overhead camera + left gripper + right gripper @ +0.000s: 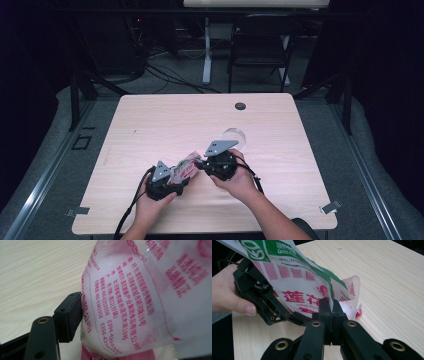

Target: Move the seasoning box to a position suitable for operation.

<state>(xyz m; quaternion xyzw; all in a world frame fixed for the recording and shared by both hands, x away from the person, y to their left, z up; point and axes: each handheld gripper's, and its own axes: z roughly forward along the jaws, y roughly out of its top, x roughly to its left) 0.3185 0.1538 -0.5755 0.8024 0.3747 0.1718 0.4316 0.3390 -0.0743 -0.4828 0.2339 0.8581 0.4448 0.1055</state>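
Low in the centre of the high view, 2 grippers are holding a printed plastic food bag (184, 169) between them above the table (150, 120). The right gripper (331, 310) is clamping its jaws together on the bag's top edge. The left gripper (165, 181) is pressing 1 jaw against the bag's filled side; probably gripping, but I cannot tell. This looks like tearing it open; next, pulling the grippers apart steadily.

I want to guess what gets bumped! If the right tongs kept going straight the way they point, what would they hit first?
Probably the left tongs. The right tongs are pinched shut on the plastic bag, and just beyond it sit the left tongs, though the depth is hard to judge.
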